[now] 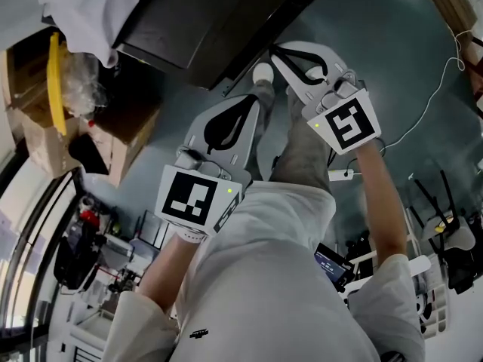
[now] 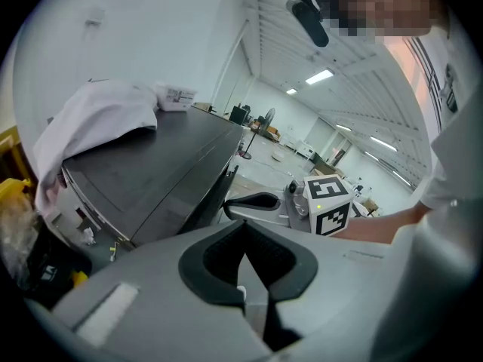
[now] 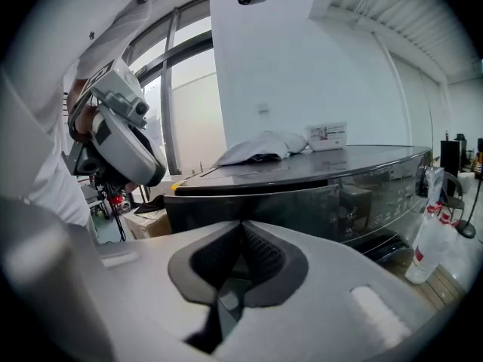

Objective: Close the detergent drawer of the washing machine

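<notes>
The dark washing machine (image 1: 204,21) fills the top of the head view, with a white cloth (image 1: 90,13) on its lid. In the right gripper view its front shows, and the detergent drawer panel (image 3: 253,206) at the left of the front seems to stand slightly proud of the control panel (image 3: 377,198). My left gripper (image 1: 255,102) is shut and holds nothing; it hangs just in front of the machine. My right gripper (image 1: 276,51) is shut on nothing too, close to the front edge. The jaws also meet in the left gripper view (image 2: 243,231) and in the right gripper view (image 3: 241,228).
Cardboard boxes (image 1: 45,127) with a yellow piece (image 1: 54,81) stand left of the machine. A spray bottle (image 3: 429,240) stands on the floor at the machine's right. A white cable (image 1: 438,89) trails over the grey floor. The person's legs are below the grippers.
</notes>
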Available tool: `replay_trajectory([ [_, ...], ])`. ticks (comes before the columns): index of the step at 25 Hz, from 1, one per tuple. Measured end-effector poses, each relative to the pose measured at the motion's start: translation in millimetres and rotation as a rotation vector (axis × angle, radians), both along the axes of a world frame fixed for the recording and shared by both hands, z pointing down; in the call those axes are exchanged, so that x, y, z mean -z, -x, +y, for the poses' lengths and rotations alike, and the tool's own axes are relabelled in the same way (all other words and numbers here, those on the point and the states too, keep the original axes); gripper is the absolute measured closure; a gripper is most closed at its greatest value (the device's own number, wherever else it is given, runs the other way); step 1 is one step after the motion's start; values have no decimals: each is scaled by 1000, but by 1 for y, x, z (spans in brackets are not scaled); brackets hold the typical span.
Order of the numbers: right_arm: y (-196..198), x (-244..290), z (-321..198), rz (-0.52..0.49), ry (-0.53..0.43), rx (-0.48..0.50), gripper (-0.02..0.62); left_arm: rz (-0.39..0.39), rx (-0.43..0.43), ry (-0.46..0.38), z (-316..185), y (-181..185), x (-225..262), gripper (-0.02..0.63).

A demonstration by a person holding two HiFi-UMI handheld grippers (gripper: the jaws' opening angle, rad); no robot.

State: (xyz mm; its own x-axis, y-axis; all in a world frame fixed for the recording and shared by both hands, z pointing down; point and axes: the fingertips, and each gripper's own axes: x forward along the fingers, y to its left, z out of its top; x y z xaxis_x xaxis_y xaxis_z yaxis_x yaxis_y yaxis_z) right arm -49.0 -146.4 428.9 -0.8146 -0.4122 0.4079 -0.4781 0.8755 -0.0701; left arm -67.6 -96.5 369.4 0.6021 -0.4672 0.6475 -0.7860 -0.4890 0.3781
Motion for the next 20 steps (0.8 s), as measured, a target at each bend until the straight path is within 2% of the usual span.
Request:
replay_trajectory([
  [10,6,-1,-5,5,2,23,589,5,34,21,-4,12,-8,589],
  [20,6,0,-4,-5,4,-13,591,10,38,26,-2,11,-10,589],
])
